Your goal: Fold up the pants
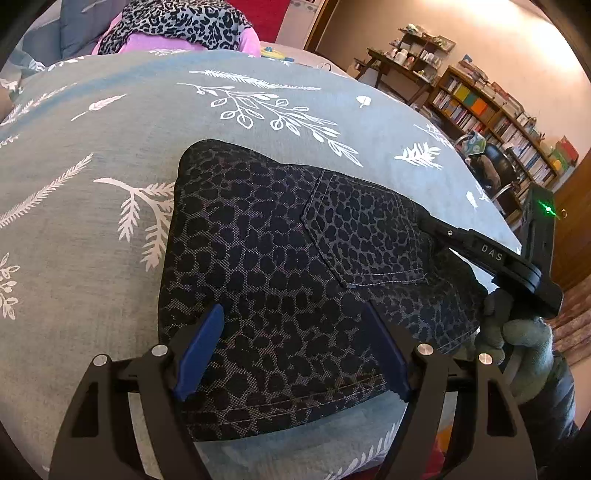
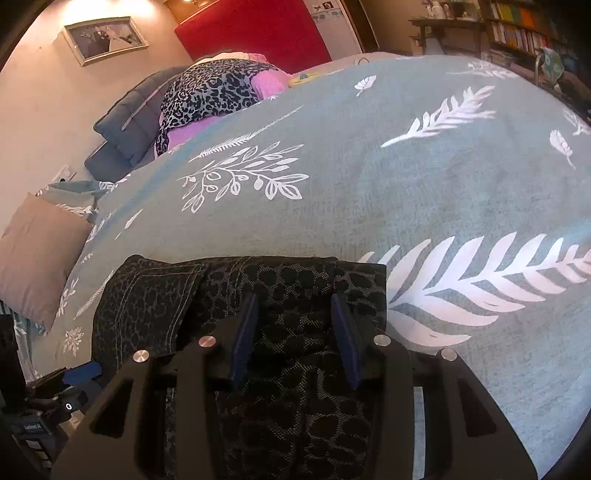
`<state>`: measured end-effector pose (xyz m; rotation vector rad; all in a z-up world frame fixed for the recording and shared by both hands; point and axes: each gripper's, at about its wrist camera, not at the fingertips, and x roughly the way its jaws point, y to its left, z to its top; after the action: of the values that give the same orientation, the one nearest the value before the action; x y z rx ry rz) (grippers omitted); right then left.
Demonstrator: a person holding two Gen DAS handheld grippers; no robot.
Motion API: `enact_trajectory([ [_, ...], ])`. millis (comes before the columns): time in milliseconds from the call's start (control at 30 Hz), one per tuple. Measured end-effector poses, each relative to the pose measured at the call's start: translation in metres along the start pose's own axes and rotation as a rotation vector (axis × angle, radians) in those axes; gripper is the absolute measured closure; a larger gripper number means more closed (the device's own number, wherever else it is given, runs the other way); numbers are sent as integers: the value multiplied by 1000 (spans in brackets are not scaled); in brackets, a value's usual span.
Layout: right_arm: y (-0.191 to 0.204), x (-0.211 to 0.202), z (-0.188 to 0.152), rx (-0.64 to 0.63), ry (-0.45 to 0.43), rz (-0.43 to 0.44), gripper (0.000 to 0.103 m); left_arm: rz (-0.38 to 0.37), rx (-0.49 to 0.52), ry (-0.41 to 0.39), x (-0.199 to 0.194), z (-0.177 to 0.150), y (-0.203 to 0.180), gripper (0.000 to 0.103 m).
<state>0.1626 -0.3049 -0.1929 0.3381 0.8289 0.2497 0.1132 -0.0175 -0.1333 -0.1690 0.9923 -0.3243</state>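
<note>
The dark leopard-print pants (image 1: 280, 266) lie folded into a compact bundle on the grey-green bedspread (image 1: 110, 147), back pocket up. My left gripper (image 1: 291, 328) is open, its blue pads either side of the bundle's near hem, low over the cloth. My right gripper shows in the left wrist view (image 1: 421, 218) at the bundle's right edge. In the right wrist view the right gripper (image 2: 293, 306) is open over the pants (image 2: 295, 369), pads apart with cloth between and below them. I cannot tell if either touches the cloth.
A pile of leopard and pink clothes (image 1: 177, 29) lies at the far end of the bed (image 2: 443, 177), by grey pillows (image 2: 129, 122). A tan cushion (image 2: 40, 254) sits at the left edge. Bookshelves (image 1: 491, 122) and a chair stand to the right.
</note>
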Motion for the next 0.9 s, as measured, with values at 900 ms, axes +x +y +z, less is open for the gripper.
enact_trajectory([
  [900, -13, -65, -87, 19, -12, -21, 47, 22, 2, -34, -16, -11, -5, 26],
])
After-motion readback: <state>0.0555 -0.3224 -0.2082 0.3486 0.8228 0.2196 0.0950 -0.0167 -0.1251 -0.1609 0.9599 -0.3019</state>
